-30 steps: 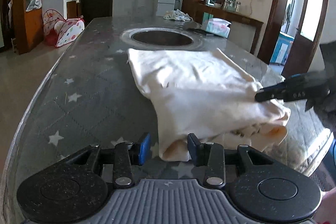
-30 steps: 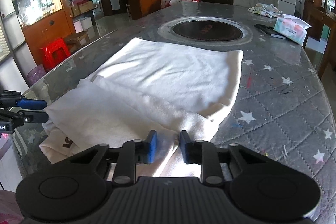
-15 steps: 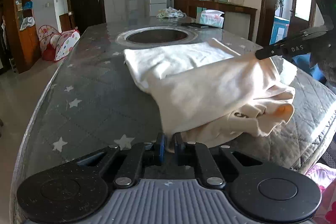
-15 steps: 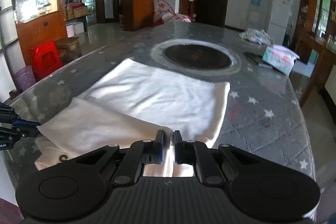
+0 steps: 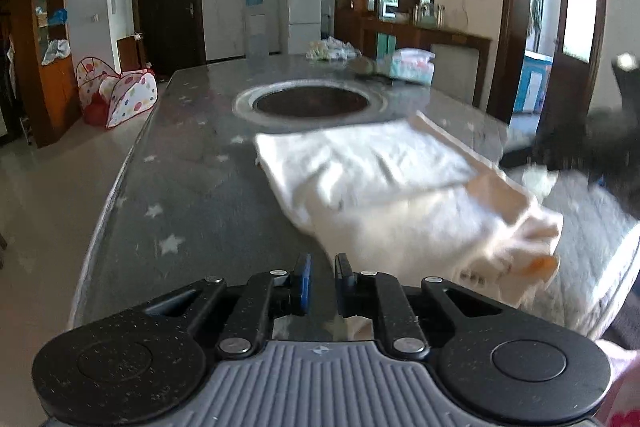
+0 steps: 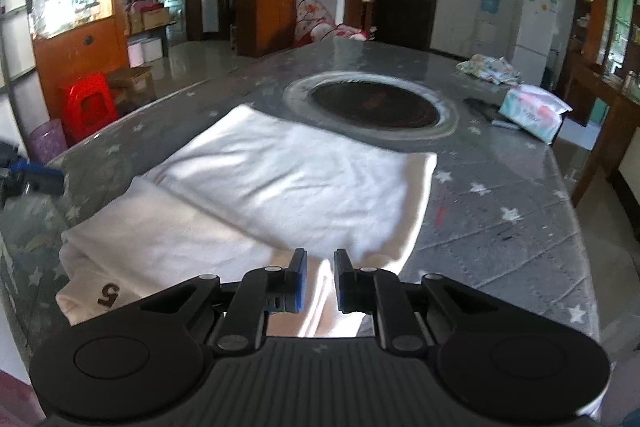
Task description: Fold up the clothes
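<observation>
**Fold laid over, both tongs slackened**

Left wrist view: left gripper (image 5: 319, 277) parted a little, nothing pinched between the pads; bare starred table (image 5: 168, 187) directly ahead. Cream garment (image 5: 400, 195) ahead and to the right, folded half lying on the lower layer, loose hem spilling toward the near right table edge. Right gripper (image 5: 560, 151) blurred at far right, over the cloth; whether touching, cannot tell. Best to back off low and straight, without snagging the corner. Plenty of open tabletop to the left; round inset (image 5: 312, 103) well ahead.

Right wrist view: right gripper (image 6: 318, 277) likewise slightly apart, gripping nothing, garment (image 6: 280, 195) just beyond the tips and beneath. Printed end sagging at the near left edge — worth tucking in. Clear table to the right; tissue pack (image 6: 532, 111) far ahead right, well apart
</observation>
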